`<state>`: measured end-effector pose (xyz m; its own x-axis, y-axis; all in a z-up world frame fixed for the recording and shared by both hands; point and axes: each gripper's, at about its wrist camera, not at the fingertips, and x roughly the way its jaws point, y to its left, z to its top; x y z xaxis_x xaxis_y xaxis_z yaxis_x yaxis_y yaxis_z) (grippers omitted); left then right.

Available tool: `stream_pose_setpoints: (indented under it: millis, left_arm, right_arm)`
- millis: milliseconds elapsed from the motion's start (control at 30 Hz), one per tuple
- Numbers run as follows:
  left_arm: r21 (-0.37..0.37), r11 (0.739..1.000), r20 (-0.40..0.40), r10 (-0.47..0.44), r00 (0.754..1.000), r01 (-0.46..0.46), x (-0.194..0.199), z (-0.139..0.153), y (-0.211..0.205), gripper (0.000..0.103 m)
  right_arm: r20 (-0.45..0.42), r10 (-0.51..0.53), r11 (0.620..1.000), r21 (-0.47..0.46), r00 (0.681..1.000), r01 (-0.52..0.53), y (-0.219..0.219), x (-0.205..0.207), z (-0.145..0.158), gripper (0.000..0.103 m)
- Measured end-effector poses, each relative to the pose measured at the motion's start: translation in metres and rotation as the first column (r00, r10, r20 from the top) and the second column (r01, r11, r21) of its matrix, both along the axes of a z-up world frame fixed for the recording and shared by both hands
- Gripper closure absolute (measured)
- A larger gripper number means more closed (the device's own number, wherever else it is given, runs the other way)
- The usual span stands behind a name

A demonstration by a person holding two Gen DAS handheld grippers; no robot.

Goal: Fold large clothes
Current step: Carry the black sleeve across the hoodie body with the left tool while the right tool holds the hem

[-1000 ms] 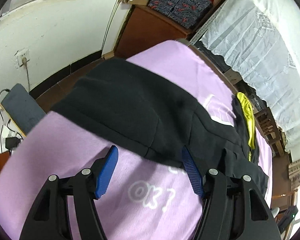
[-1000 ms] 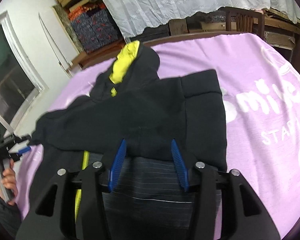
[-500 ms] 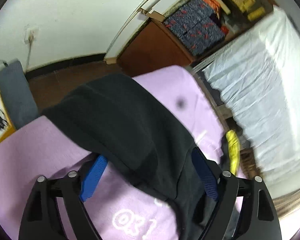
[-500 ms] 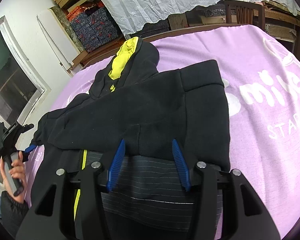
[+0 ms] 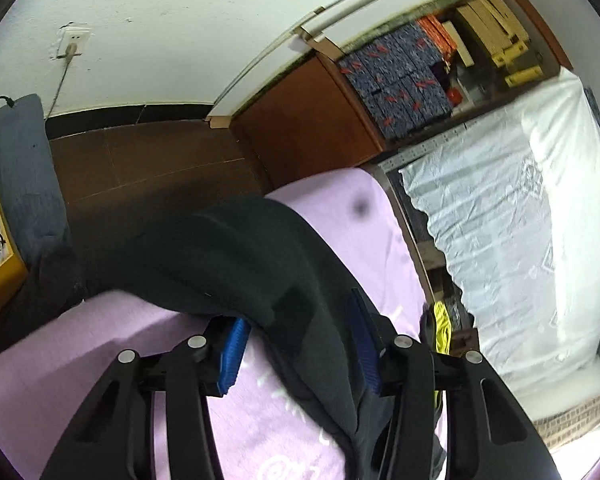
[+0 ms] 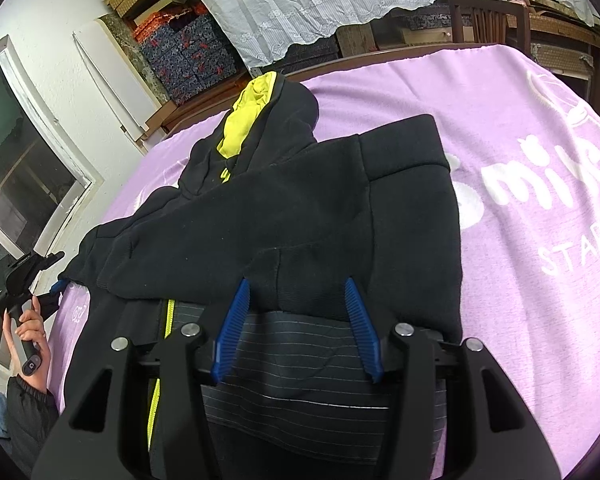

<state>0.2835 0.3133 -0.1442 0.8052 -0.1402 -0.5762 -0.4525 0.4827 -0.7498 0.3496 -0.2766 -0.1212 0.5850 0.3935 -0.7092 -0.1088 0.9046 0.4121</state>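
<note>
Black hoodie (image 6: 300, 216) spread on purple blanket (image 6: 520, 152) | left gripper (image 5: 300, 344) now over its sleeve edge, jaws just closing, cloth between, grip uncertain | right gripper (image 6: 296, 328) half-open above hem, gripping nothing | fold likely starting

Both wrist views look steeply down, close over the black hoodie (image 6: 300, 216) on the purple blanket (image 6: 520, 160): the left from its sleeve end, the right from its hem, sharing its yellow-lined hood (image 5: 442, 326).
</note>
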Motion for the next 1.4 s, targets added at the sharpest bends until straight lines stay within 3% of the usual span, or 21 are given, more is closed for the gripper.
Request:
stream_pose_setpoints:
  millis: [100,200,333,467,600,733,833,1067,1267,1400]
  left_arm:
    - [-0.023,1.000,0.001,0.004,1.000,-0.004,0.003,-0.003,0.009,0.063]
    - [-0.043,0.999,-0.009,0.000,1.000,0.000,0.007,-0.009,0.015,0.083]
    - [-0.062,0.998,-0.009,-0.008,1.000,0.008,0.007,-0.012,0.021,0.089]
    - [0.014,1.000,-0.026,-0.018,0.999,0.018,0.010,0.000,0.015,0.095]
    - [0.184,0.982,-0.045,-0.030,0.999,0.038,0.011,0.025,-0.006,0.096]
    - [0.347,0.936,-0.071,-0.041,0.997,0.064,0.011,0.050,-0.033,0.096]
    - [0.462,0.882,-0.085,-0.058,0.995,0.091,0.012,0.072,-0.056,0.096]
    - [0.591,0.795,-0.076,-0.116,0.990,0.139,0.016,0.117,-0.113,0.096]
    - [0.696,0.686,-0.080,-0.223,0.972,0.215,0.020,0.142,-0.189,0.096]
    - [0.736,0.606,-0.118,-0.326,0.938,0.303,0.028,0.140,-0.259,0.096]
  right_arm:
    - [0.000,0.002,1.000,-0.001,1.000,-0.002,0.000,0.000,0.000,0.053]
    - [0.000,0.002,1.000,0.001,1.000,-0.002,0.001,0.000,0.000,0.053]
    - [-0.001,0.002,1.000,0.002,1.000,-0.002,0.001,0.000,0.000,0.052]
    - [-0.002,0.002,1.000,0.003,1.000,-0.002,0.001,0.000,0.000,0.052]
    - [-0.002,0.002,1.000,0.003,1.000,-0.002,0.001,0.000,0.000,0.052]
    - [-0.003,0.010,1.000,0.018,1.000,-0.010,-0.001,0.001,-0.001,0.050]
    - [-0.005,0.012,1.000,0.027,1.000,-0.011,-0.002,0.002,-0.001,0.049]
    - [-0.004,0.024,1.000,0.015,1.000,-0.024,0.001,0.002,0.000,0.045]
    - [-0.004,0.032,0.999,0.014,0.999,-0.032,0.001,0.003,0.001,0.043]
    - [-0.005,0.037,0.999,0.013,0.999,-0.037,0.002,0.004,0.001,0.042]
